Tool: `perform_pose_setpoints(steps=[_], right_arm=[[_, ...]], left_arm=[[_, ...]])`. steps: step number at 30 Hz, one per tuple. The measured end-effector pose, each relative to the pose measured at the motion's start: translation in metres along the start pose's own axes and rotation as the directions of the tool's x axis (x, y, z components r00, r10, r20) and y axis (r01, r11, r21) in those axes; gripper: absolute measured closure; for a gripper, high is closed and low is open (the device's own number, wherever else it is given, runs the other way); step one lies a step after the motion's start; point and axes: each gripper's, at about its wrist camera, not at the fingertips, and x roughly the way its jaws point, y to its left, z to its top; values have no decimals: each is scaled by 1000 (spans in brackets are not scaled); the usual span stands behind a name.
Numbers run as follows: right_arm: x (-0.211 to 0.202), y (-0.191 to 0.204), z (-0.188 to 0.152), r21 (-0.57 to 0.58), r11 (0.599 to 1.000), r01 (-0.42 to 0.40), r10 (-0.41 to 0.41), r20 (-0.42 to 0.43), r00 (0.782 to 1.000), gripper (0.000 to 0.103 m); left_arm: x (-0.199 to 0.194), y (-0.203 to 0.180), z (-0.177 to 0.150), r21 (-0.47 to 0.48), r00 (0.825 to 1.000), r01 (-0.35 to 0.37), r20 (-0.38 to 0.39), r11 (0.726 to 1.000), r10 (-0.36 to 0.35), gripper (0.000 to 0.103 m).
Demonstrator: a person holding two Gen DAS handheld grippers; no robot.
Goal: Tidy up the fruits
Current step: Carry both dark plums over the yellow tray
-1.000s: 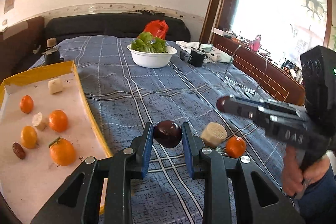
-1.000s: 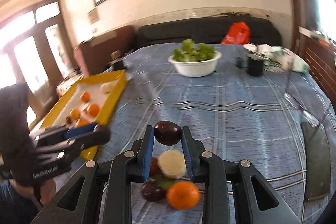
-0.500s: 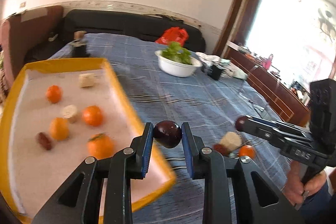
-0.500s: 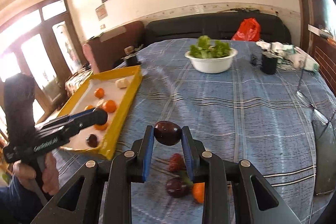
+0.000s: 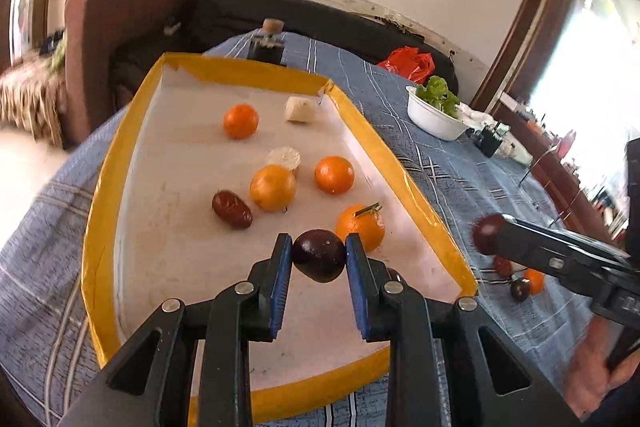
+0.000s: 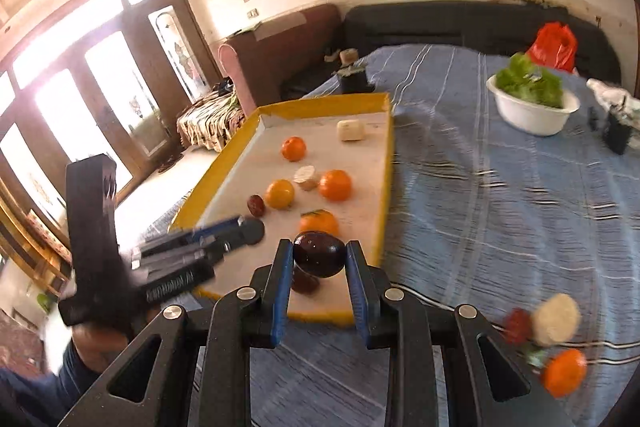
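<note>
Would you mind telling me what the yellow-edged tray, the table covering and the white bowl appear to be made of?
The tray looks like white cardboard or foam board, matte, its rim wrapped in glossy yellow tape that wrinkles at the corners. The table covering seems to be woven fabric, blue with pale plaid lines, visibly textured. The white bowl is smooth and slightly shiny: plastic or ceramic, which one I cannot tell.

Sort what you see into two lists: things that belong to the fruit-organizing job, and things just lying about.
Job: yellow tray, oranges, dark plum in left gripper, plum in right gripper, loose fruit on cloth.
Lying about: lettuce bowl, red bag.
</note>
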Motion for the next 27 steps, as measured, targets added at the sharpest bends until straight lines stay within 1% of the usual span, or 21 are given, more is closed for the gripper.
perform_pose_setpoints(steps=[3, 5, 7, 10, 14, 21, 23, 27], right_arm=[[20, 2, 8, 42, 999, -29, 30, -18, 999, 73], [32, 3, 14, 69, 996, -53, 56, -34, 998, 73], [43, 7, 19, 71, 996, -57, 60, -44, 997, 73], [60, 14, 26, 55, 996, -66, 70, -77, 995, 73], [81, 24, 34, 15, 999, -38, 39, -108, 993, 73], [109, 42, 32, -125, 990, 66, -86, -161, 983, 73], [113, 44, 32, -147, 987, 68, -92, -165, 982, 73], [119, 43, 32, -154, 987, 48, -77, -185, 980, 72]], left_arm=[[-1, 8, 0, -25, 1000, 6, 0, 1000, -6, 77], [4, 14, 0, -55, 1000, 8, -26, 998, -10, 77], [9, 19, -1, -84, 999, 19, -46, 996, -23, 77], [13, 19, -2, -83, 997, 24, -65, 996, -29, 77], [19, 21, -3, -94, 996, 24, -89, 995, -33, 77], [23, 19, -2, -95, 994, 36, -101, 995, -46, 77], [24, 18, -1, -96, 994, 36, -103, 995, -46, 77], [25, 18, 0, -95, 993, 33, -106, 995, -43, 77]])
